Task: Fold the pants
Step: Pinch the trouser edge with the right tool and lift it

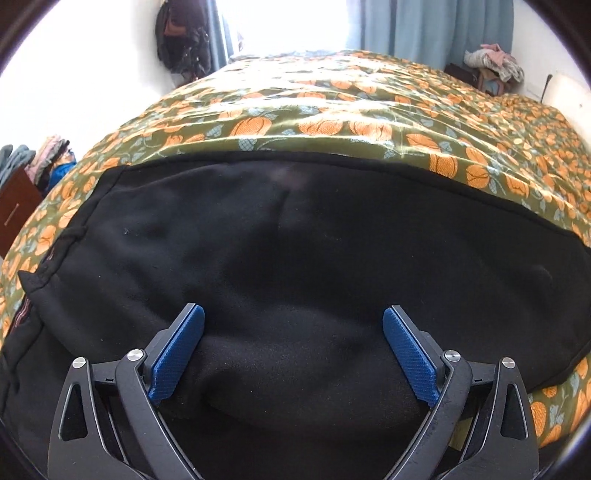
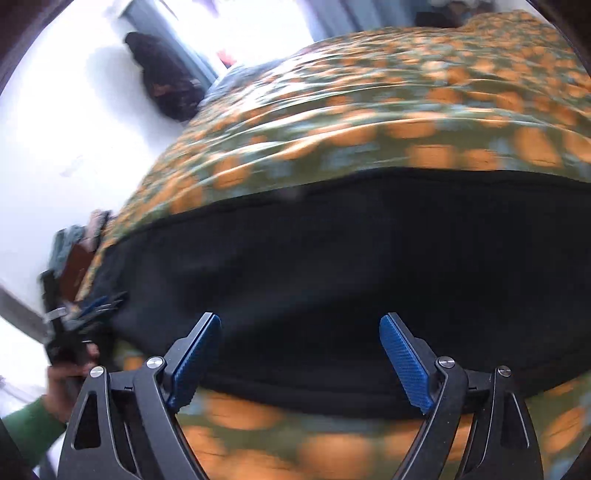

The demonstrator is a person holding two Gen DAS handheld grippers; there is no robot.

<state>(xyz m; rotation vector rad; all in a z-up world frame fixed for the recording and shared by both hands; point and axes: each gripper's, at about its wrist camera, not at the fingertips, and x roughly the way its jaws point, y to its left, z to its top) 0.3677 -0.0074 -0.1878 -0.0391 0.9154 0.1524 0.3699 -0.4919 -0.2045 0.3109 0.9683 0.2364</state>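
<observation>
- We see the black pants [image 1: 295, 240] lying flat on the bed, spread wide from side to side, near the edge closest to us.
- The pants look soft and fuzzy, with a thin seam along the far edge and a few low bumps in the cloth.
- Our left gripper [image 1: 293, 325] hangs just over the near part of the pants. Its jaws are wide apart, and nothing sits between the blue pads [image 1: 177, 354].
- Our right gripper [image 2: 299, 332] is over the near edge of the pants too. Its jaws are also wide apart and hold nothing.
- The right view is blurry, so we cannot tell if the tips touch the cloth.
- In that blurry view we also spot the left gripper far off to the side, at the end of the pants, with a hand [image 2: 68, 384] and a green sleeve [image 2: 29, 424] behind it.
- Under the pants is a green bedspread [image 1: 369, 99] with orange flowers all over it.
- Past the bed we see a bright window [image 1: 284, 22] with blue curtains [image 1: 436, 29].
- A dark bag [image 1: 181, 37] hangs on the white wall.
- A pile of clothes [image 1: 493, 62] sits in the far corner.
</observation>
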